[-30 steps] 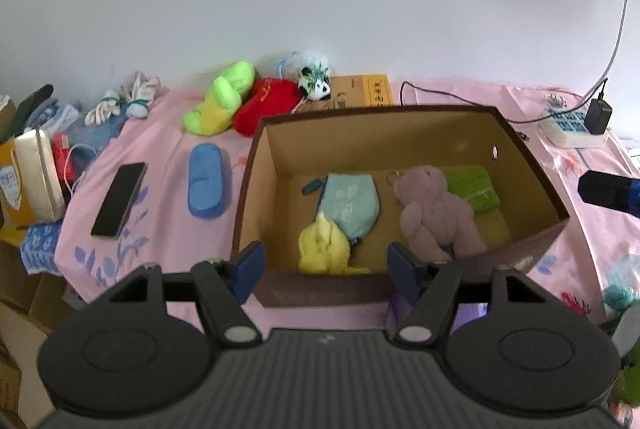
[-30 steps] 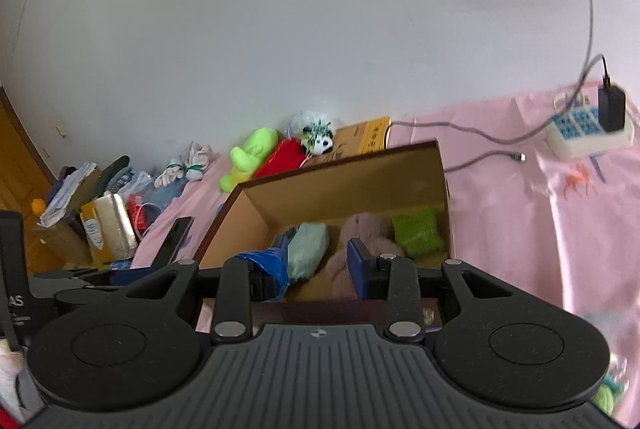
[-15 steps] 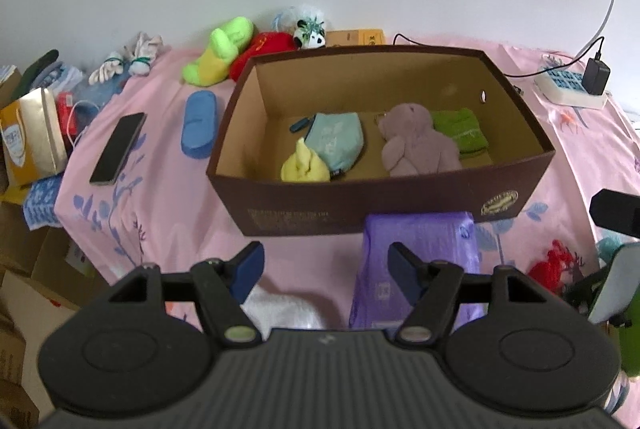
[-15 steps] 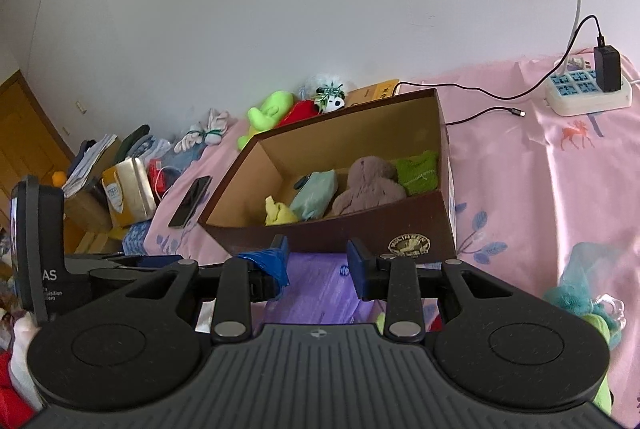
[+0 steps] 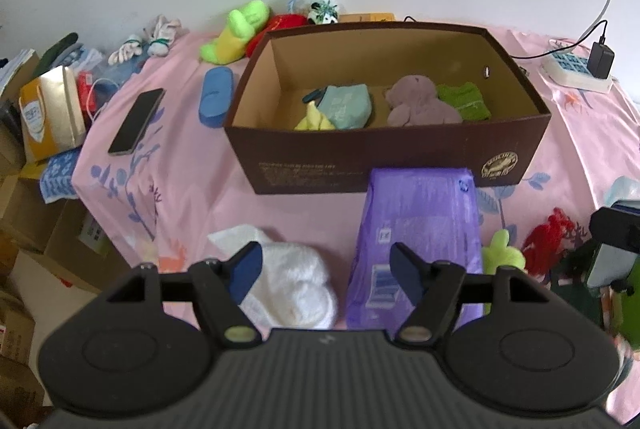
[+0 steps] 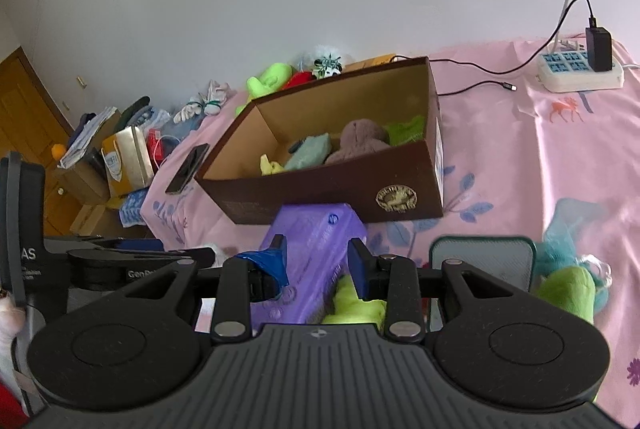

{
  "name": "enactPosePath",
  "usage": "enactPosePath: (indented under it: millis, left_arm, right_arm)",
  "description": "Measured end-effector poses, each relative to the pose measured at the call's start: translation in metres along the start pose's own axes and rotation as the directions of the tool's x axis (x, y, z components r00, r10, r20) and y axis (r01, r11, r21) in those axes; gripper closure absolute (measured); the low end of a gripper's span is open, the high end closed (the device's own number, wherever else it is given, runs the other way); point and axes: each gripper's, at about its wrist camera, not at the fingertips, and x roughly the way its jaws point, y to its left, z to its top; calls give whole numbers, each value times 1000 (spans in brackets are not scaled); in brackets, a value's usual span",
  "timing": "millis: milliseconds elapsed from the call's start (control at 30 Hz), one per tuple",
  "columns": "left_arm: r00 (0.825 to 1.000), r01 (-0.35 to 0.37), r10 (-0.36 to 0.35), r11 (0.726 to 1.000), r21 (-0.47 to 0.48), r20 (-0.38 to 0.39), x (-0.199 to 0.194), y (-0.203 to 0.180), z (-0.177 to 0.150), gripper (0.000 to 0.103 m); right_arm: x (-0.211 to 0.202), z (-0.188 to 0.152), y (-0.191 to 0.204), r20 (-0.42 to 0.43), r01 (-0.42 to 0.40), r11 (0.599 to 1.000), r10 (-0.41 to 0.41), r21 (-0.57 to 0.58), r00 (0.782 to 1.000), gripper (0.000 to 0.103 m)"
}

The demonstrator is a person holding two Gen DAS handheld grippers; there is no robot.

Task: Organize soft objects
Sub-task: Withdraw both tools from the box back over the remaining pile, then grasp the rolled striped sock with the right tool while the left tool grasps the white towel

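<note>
We find the brown box (image 5: 384, 165) standing open on the pink sheet (image 5: 192, 189). Inside it lie four soft items: a yellow toy (image 5: 314, 119) at the front left, a pale teal pouch (image 5: 346, 105) touching it, a mauve bear (image 5: 420, 105) right of centre, and a green cloth (image 5: 464, 101) against the bear's right side.

We observe the left gripper (image 5: 326, 275) with its fingers spread apart and nothing between them. It hangs above a white fluffy bundle (image 5: 292, 289) and a purple packet (image 5: 416, 241); the packet's far end meets the box's front wall. A small lime toy (image 5: 502, 253) lies just right of the packet, with a red item (image 5: 546, 241) beyond it.

We note the right gripper (image 6: 316, 263) likewise unclenched and holding nothing, positioned over the purple packet (image 6: 316, 249). Below its right finger sits the lime toy (image 6: 352, 305). To the right are a grey-faced case (image 6: 482, 261), a green soft piece (image 6: 568, 289) and a teal netted item (image 6: 560, 241); the blur there prevents us from identifying the last with confidence.

Behind the box, against the wall, rest a lime and yellow plush (image 5: 236, 33), a red plush (image 5: 276, 29) and a black-and-white toy (image 5: 322, 11). A blue case (image 5: 216, 95) and a phone (image 5: 136, 121) lie left of the box. A power strip (image 5: 576, 71) sits at the far right.
</note>
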Motion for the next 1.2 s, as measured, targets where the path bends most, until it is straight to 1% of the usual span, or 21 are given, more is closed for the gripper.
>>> enactPosePath:
  millis: [133,433,733,900,1200]
  left_arm:
    - [1000,-9,9,1000,-1,-7,-5,4,-12,31]
    - [997,-31,30,999,-11,-66,-5,9,-41,31]
    - [994,-37,35,999,-10,-104,-2,9,-53,31]
    - [990,-9,7,1000,-13,-142,4,13,-59,31]
    - [982,47,-47,999,-2,-185,11,22,-64,31]
  right_arm:
    - [-5,-11,-3,3,7,1000,-7,-19,1000,87]
    - [-9,-31,-9,-9,-13,1000,13,-18,1000,87]
    - [-5,-42,-1,-32,-30,999,29,-25,999,86]
    - [0,-47,8,-56,-41,999,39,-29,998,86]
    - [11,-53,27,-90,-42,999,39,-23,995,86]
